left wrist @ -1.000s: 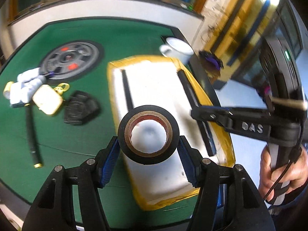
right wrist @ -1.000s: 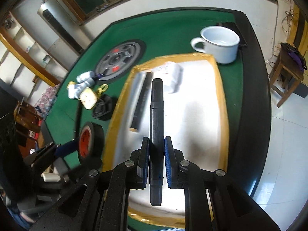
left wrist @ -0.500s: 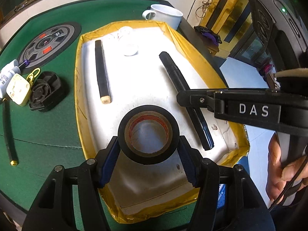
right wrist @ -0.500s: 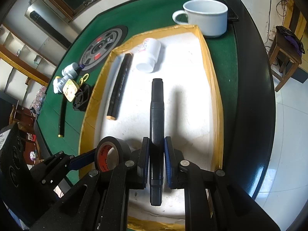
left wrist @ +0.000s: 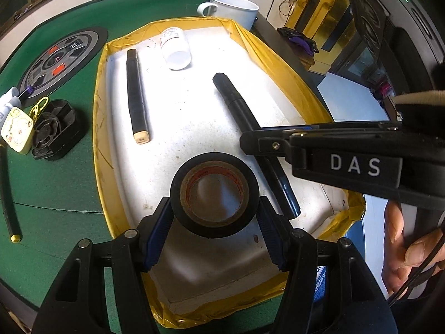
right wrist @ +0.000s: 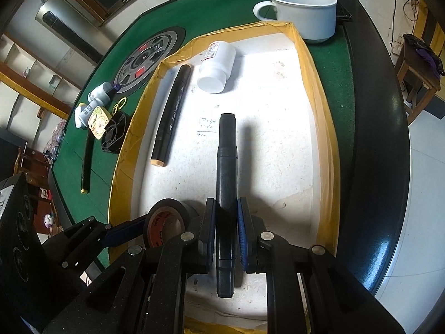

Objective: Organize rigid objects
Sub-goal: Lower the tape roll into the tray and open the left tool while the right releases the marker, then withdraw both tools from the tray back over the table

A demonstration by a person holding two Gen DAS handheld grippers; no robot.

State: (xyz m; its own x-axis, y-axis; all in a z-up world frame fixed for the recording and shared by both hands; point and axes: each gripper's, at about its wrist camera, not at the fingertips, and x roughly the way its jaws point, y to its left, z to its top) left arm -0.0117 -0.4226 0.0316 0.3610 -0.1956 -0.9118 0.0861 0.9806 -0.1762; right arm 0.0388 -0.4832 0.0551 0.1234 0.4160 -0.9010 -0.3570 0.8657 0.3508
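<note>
Over the green surface (left wrist: 64,183), inside the yellow-rimmed tray (left wrist: 100,150), the left gripper (left wrist: 214,231) has its fingers clamped on the tape roll (left wrist: 214,197) beside the right gripper (right wrist: 225,233), clamped on a black marker (right wrist: 226,167); released carelessly, either could roll into the tan-capped marker (left wrist: 136,94).

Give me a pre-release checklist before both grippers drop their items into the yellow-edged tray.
1. Left gripper clamped on the tape roll: ok.
2. Right gripper clamped on the black marker: ok.
3. Both items over the tray: ok.
4. Tray floor bare under the tape roll: ok.
5. Marker clear of the brown-capped marker and white bottle: ok.
6. Items touching the tray floor: cannot tell.
</note>
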